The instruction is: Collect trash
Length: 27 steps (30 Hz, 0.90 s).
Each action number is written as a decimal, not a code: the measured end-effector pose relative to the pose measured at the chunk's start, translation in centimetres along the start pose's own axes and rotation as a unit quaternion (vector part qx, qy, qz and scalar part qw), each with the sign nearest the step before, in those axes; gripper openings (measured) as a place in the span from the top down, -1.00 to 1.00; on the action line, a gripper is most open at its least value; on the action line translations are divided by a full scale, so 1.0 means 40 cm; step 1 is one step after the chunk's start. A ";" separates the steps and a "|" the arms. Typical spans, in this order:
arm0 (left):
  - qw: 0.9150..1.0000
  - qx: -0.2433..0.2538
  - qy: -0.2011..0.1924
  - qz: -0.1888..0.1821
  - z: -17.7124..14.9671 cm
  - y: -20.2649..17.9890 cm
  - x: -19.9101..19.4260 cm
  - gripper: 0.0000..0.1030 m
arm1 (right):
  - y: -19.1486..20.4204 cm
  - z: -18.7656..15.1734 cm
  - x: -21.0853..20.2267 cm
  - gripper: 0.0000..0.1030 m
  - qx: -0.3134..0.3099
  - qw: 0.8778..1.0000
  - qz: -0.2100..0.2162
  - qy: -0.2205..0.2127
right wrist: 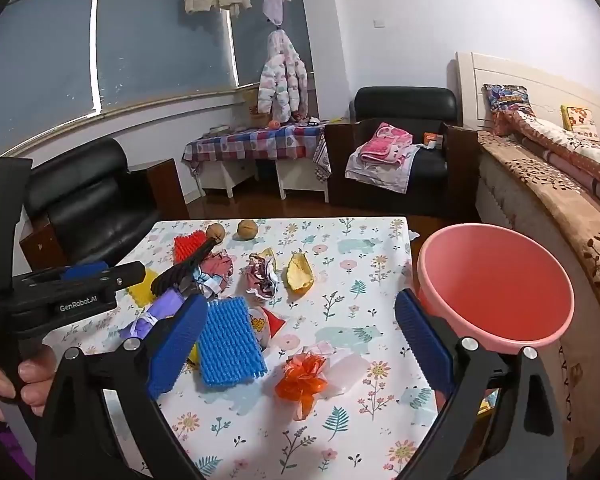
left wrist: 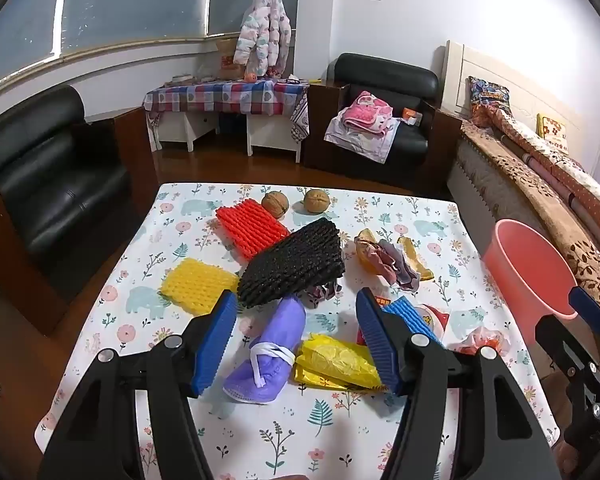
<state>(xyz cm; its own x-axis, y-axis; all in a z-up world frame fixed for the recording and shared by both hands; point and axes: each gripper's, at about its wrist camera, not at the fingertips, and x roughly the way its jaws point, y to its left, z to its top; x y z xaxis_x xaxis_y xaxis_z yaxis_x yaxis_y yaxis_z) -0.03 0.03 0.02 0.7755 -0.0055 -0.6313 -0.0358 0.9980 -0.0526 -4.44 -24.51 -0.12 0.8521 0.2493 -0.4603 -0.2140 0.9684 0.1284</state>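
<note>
Crumpled orange wrapper [right wrist: 302,380] — glossy, translucent

Evenly lit from indoor light overhead, bright on the white wall [left wrist: 440,8]; soft shadows beneath clutter on the tablecloth [right wrist: 340,380]. Heavily bowed by fisheye, dark vignette at corners. Slightly soft throughout, windows [right wrist: 140,52] dark

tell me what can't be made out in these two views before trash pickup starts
- Pink basin: its base, cut off by the table edge in both views.
- Blue foam net: mostly behind the left gripper finger in the left view.
- Wrapper print: too small, partly under the net.
</note>
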 end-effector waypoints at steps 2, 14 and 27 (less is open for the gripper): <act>1.000 0.000 0.001 0.000 0.000 0.000 0.000 -0.20 | -0.001 0.000 0.000 -0.85 0.002 1.000 -0.002 -0.001; 1.000 0.000 0.002 0.000 0.000 0.000 0.000 -0.20 | -0.002 0.000 0.001 -0.85 0.000 1.000 -0.007 0.000; 1.000 -0.001 0.002 -0.001 0.000 0.000 0.001 -0.20 | -0.010 -0.005 0.004 -0.85 0.011 1.000 -0.009 0.003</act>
<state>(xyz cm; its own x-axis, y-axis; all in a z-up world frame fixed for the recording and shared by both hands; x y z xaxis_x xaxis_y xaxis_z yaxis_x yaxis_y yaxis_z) -0.01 0.04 0.01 0.7724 -0.0072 -0.6350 -0.0360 0.9978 -0.0551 -4.32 -24.85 -0.42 0.8526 0.2324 -0.4680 -0.1885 0.9721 0.1394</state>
